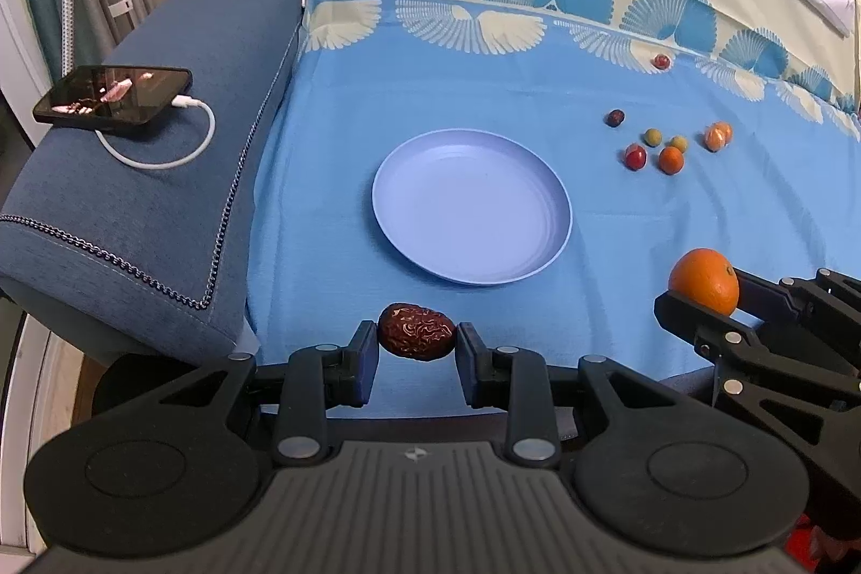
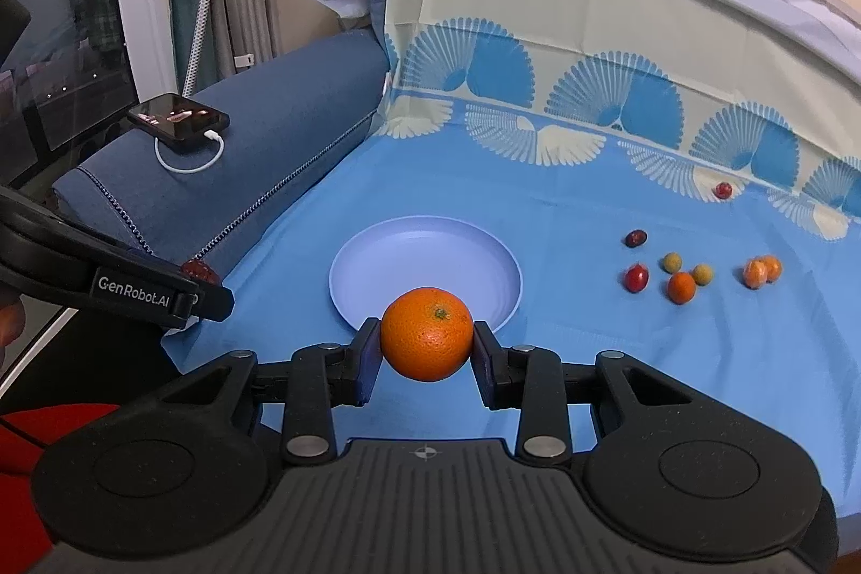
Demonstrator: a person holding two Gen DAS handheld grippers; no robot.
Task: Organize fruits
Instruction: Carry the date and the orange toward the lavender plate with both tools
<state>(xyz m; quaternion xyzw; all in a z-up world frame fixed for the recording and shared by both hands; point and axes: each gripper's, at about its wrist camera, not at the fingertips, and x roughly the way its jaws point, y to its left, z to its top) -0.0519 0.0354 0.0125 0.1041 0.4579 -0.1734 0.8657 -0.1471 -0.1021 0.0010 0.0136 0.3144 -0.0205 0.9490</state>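
My left gripper (image 1: 417,334) is shut on a wrinkled dark red date (image 1: 417,331), held above the blue cloth just in front of the light blue plate (image 1: 472,207). The right gripper (image 2: 427,344) is shut on an orange (image 2: 427,333), which hangs over the plate's (image 2: 409,251) near rim. That orange (image 1: 704,281) shows at the right edge of the left wrist view, and the date (image 2: 200,271) shows at the left of the right wrist view. Several small fruits (image 1: 670,158) lie loose to the right of the plate. The plate holds nothing.
A phone (image 1: 113,94) with a white cable lies on the blue sofa arm (image 1: 161,197) to the left. One small red fruit (image 1: 661,61) sits apart near the patterned back of the cloth. Grey fabric is bunched behind.
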